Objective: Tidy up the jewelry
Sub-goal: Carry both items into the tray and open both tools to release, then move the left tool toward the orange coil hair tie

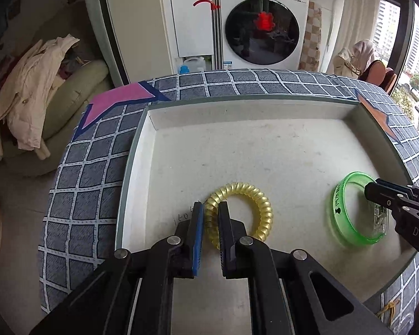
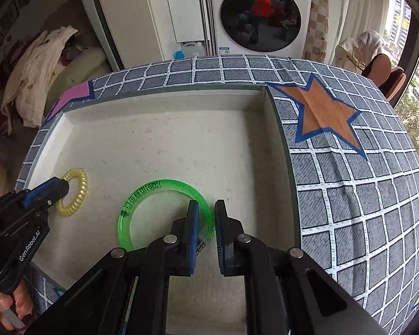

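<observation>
A yellow spiral hair tie (image 1: 261, 209) lies on the floor of a shallow white tray (image 1: 265, 106). My left gripper (image 1: 211, 208) has its fingers close either side of the tie's near-left coil, pinching it. A green translucent bangle (image 1: 338, 203) lies in the tray to the right. My right gripper (image 2: 207, 205) straddles the bangle's right rim (image 2: 164, 184), one finger inside, one outside, with a small gap showing. The right gripper also shows in the left wrist view (image 1: 375, 189), the left gripper in the right wrist view (image 2: 61, 187), at the hair tie (image 2: 79, 192).
The tray (image 2: 279, 128) sits on a grey checked cloth (image 2: 363, 184) with an orange star (image 2: 324, 111) to the right and a pink shape (image 1: 117, 100) at far left. A washing machine (image 1: 262, 22) and a sofa with clothes (image 1: 36, 89) stand beyond.
</observation>
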`<state>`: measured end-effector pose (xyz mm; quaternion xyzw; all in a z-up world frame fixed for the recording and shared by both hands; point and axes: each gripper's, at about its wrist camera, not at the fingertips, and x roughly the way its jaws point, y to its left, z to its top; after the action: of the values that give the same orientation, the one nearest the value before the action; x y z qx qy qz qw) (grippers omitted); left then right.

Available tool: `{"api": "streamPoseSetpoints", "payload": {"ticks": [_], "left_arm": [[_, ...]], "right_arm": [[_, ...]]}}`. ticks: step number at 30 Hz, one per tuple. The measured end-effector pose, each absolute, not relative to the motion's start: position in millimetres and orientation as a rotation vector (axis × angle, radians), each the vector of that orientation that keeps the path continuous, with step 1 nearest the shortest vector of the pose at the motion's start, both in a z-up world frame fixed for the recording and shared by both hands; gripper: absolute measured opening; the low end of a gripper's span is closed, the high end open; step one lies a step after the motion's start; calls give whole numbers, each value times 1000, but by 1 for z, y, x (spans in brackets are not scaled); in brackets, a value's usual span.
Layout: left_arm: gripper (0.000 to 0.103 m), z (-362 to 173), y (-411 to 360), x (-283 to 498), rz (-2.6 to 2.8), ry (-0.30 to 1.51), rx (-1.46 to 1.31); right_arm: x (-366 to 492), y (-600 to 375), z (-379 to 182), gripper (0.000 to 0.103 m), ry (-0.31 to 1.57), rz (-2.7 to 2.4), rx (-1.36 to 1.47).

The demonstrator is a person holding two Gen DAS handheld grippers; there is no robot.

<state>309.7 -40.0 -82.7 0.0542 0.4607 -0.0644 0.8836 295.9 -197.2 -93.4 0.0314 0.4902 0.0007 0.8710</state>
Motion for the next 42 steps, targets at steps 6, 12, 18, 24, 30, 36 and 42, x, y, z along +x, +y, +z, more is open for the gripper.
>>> {"api": "streamPoseSetpoints", "payload": {"ticks": [6,12,18,24,30,36,42], "left_arm": [[30,-79,-35,307,-108,962,87],[30,-69,-34,299,-115,919,78],[30,-66,-35,298,-123,917,62],[103,-55,-36,284,-117,877,58],[103,-37,-35,263,-139,827,65],[103,-27,-17,231,-157,829,17],[103,-30,-6,186,-179,847,14]], "right_arm": [[289,-196,-87,50,1013,26,84],[271,-204,-62,58,939,30,140],[249,-215,-42,63,889,20,195],[228,-223,-31,74,864,13,237],[203,-226,-28,81,853,23,253],[165,-223,-23,103,787,54,246],[135,-215,-22,103,750,110,257]]}}
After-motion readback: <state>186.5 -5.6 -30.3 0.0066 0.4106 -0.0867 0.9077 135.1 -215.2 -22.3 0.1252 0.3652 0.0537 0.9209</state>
